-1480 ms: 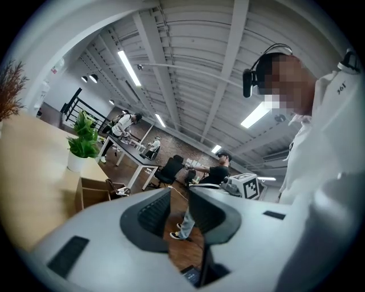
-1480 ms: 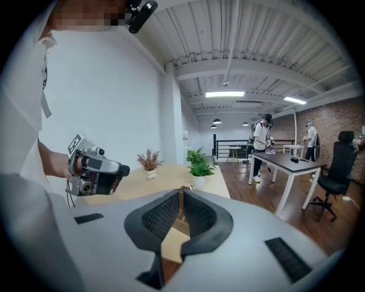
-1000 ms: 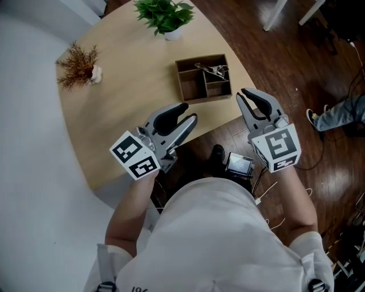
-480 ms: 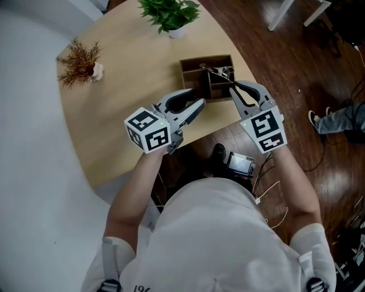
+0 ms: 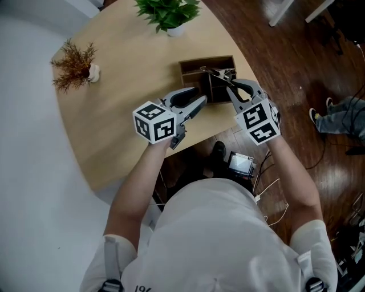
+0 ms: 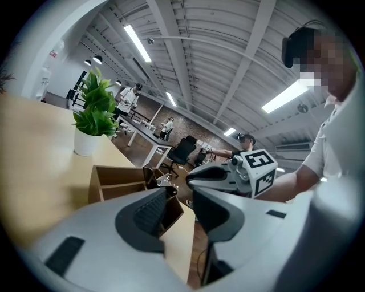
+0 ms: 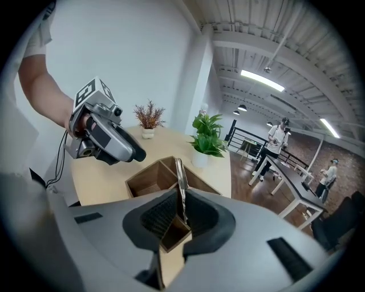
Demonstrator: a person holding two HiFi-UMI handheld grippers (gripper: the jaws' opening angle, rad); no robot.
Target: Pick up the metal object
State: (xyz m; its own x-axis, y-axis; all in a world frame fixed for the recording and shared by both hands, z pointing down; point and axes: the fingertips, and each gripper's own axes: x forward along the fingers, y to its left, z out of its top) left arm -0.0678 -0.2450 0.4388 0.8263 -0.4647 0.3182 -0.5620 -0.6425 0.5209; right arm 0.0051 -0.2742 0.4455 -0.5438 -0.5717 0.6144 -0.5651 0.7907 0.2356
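The metal object point(image 5: 219, 73), a shiny pair of tongs, lies in the right compartments of the wooden organizer box point(image 5: 194, 64) on the round table. My right gripper point(image 5: 239, 88) is open at the box's near right corner. In the right gripper view the metal object point(image 7: 181, 182) stands as a thin strip between the spread jaws of that gripper point(image 7: 179, 214), with space on both sides. My left gripper point(image 5: 199, 96) is open and holds nothing, just left of the box's near side. In the left gripper view the box point(image 6: 114, 177) lies ahead of the left gripper point(image 6: 181, 201).
A green potted plant point(image 5: 167, 14) stands at the table's far edge, and a dried sprig in a small vase point(image 5: 74, 63) at far left. The table edge point(image 5: 219, 126) runs just below the box. A small device point(image 5: 239, 164) lies on the dark floor, and a person's leg point(image 5: 337, 117) shows at right.
Both grippers have moved forward to the box. The right one has come in from the table's edge and now has its jaws on either side of the metal object.
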